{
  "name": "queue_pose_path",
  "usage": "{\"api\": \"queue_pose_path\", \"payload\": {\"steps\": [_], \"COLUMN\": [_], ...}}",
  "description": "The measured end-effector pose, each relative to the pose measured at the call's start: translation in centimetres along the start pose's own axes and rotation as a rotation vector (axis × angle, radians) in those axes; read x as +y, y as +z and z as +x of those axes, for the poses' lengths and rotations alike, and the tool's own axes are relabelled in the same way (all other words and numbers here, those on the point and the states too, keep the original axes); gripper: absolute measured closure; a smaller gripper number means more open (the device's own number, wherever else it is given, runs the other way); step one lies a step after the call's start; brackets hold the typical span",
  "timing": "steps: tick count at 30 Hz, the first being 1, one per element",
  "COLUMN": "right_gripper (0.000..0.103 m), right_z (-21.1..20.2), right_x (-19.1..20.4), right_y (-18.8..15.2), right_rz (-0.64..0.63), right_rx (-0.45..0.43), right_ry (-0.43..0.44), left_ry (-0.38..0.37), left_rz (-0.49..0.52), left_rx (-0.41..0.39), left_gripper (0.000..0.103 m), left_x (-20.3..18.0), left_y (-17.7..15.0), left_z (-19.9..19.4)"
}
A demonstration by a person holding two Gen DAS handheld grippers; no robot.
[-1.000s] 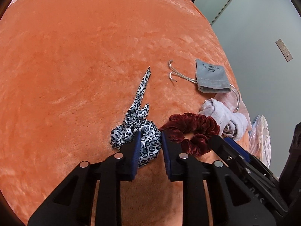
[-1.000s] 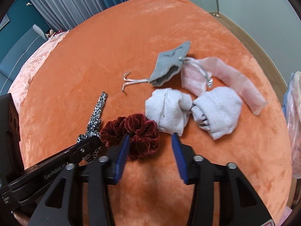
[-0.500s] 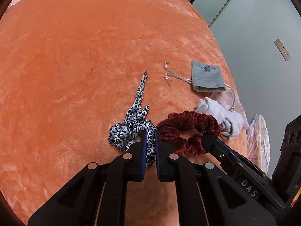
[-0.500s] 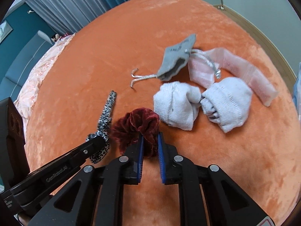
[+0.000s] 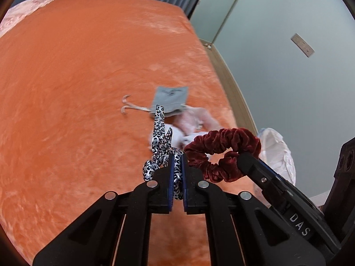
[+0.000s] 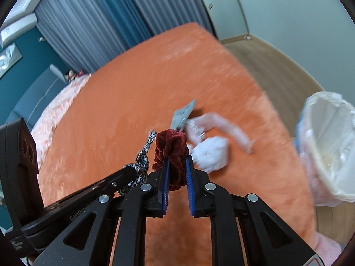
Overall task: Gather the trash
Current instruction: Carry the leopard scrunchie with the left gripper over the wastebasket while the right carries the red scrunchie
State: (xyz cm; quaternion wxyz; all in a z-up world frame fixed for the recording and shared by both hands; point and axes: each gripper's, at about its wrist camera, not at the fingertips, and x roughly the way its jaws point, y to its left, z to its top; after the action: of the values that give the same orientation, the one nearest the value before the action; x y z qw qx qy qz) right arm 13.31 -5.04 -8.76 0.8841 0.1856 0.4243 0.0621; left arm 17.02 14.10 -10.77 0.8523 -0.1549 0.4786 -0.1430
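Above bed (image 5: 66, 77): left gripper (image 5: 176, 155) jaws clamp leopard-print scrunchie (image 5: 159, 133); right gripper (image 6: 177, 158) jaws clamp ruffled maroon velvet scrunchie (image 6: 172, 144).

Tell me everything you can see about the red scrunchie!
The scrunchie is a dark red, velvety-looking ring of gathered, ruffled fabric. The right tool is shut on one side of it, and the rest hangs as an open loop in the air above the orange bed. It sits right beside the leopard scrunchie held by the left tool.
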Motion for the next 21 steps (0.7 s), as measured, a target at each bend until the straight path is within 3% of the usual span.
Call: {"api": "queue_pose_path", "payload": {"steps": [9, 21], "right_gripper": [0.09, 0.09], "right_z": [-7.2, -14.1], "right_x": [-6.7, -14.7], "right_y": [1.9, 2.7], "right_rz": [0.064, 0.146], "right_rx": [-0.135, -0.241], "right_ry": [-0.064, -0.151], "left_ry": [-0.077, -0.159], "left_rz": [0.146, 0.3], "left_rx": [-0.023, -0.012], "left_gripper": [0.098, 0.097], "left_x": [-10.0, -21.0], "left_y": [-0.2, -1.8], "left_z": [-0.9, 0.0]}}
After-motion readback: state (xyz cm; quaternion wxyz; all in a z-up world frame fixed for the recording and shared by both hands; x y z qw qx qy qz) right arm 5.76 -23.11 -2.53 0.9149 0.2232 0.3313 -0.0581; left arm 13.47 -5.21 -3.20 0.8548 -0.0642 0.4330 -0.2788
